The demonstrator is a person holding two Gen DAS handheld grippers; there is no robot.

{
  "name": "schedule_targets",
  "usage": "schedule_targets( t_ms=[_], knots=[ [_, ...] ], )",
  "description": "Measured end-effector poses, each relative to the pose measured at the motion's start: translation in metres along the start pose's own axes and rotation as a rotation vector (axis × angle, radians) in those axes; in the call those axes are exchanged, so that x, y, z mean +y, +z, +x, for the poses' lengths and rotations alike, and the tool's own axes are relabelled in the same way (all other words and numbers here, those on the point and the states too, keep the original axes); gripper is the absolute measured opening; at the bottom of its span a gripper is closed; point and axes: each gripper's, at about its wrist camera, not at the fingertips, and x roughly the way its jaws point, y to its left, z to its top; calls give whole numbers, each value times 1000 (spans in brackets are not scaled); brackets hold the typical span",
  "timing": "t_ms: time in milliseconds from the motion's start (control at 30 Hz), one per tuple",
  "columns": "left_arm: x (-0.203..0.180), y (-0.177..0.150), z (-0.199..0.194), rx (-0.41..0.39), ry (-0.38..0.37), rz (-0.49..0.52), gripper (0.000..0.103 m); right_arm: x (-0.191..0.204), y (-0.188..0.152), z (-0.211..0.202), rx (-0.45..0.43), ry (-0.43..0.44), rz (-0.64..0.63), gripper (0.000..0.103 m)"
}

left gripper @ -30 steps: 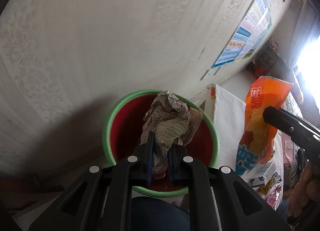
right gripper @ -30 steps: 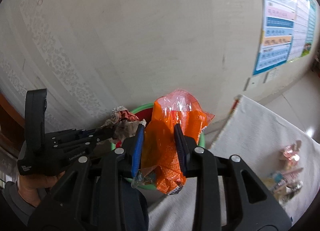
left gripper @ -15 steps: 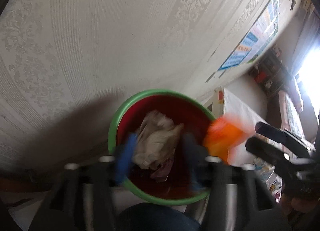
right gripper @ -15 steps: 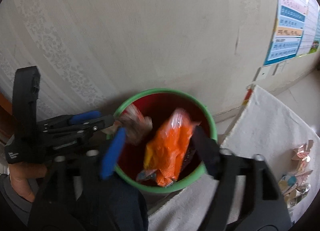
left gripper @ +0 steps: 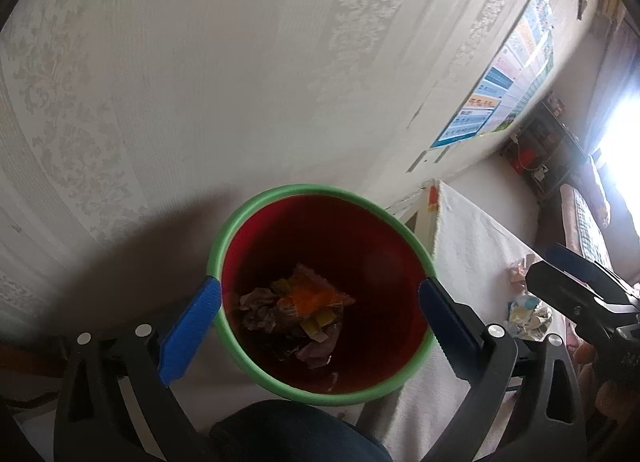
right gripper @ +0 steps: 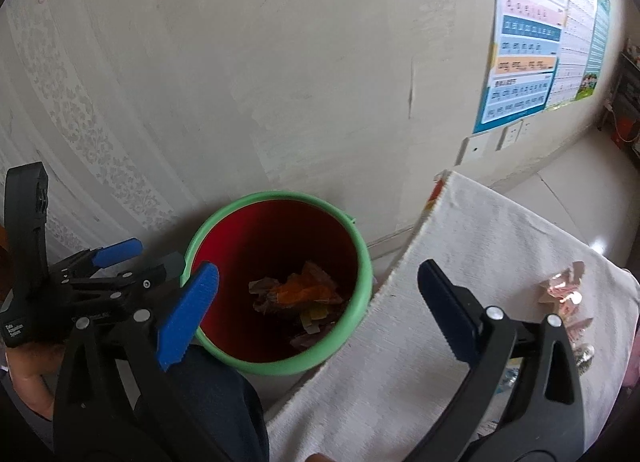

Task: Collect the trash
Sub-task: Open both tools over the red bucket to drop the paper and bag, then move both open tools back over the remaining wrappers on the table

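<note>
Both grippers hang above a red bin with a green rim (left gripper: 256,372), fingers spread wide apart and holding nothing: the left gripper (left gripper: 320,298) straddles the bin's mouth, the right gripper (right gripper: 318,286) sits over its right edge. Down in the bottom lie an orange snack bag (left gripper: 308,300) and crumpled paper (left gripper: 256,304), touching. More wrappers (right gripper: 562,292) rest on the white cloth (right gripper: 460,229) beside the bin.

I see a red bin (left gripper: 320,392) with a green rim standing by the wall. Inside, at the bottom, lie an orange wrapper (left gripper: 310,298) and crumpled paper (left gripper: 256,304). More wrappers (right gripper: 562,292) lie on the white cloth beside it.
</note>
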Motion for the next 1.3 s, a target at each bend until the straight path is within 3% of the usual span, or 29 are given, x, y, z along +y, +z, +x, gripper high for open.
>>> schedule_targets(
  t_ms=[633, 1300],
  knots=[
    [-87, -24, -31, -18, -91, 152, 95, -62, -44, -86, -94, -119, 126, 98],
    [-214, -77, -20, 64, -220, 371, 95, -173, -143, -169, -118, -295, 355, 98]
  ],
)
